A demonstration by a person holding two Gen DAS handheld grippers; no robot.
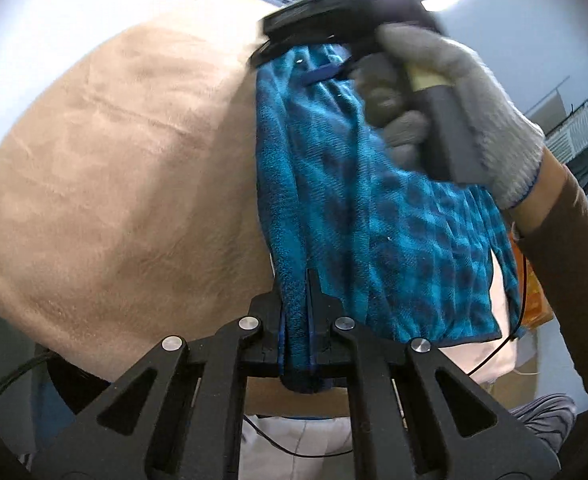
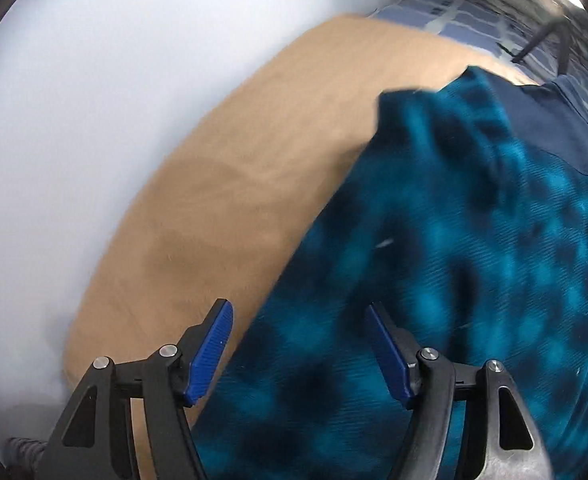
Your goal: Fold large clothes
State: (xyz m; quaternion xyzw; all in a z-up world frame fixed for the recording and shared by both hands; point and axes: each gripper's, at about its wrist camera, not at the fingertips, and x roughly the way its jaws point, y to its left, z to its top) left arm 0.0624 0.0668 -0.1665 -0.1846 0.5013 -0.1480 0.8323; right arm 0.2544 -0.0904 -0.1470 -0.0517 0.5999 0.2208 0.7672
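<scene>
left gripper pinches the plaid fleece, right one gapes above it

the left gripper is pressed together on a gathered fold of the blue plaid fleece garment; the cloth bunches between its fingers and spills down past the linkage. from that pinch the garment stretches away over a tan blanket covering the work surface.

at the far end of the cloth, in the left wrist view, a hand in a grey knit glove holds the right gripper's handle, with a brown sleeve behind it. that tool is blurred there, and its tips lie against the top edge of the fleece.

in the right wrist view the right gripper is spread wide, its blue ribbed pads apart with nothing pressed between them. the fleece lies below and to the right of the fingers, blurred, with a plain navy cloth just behind it. the tan blanket runs along the left, and a pale wall lies beyond it.
</scene>
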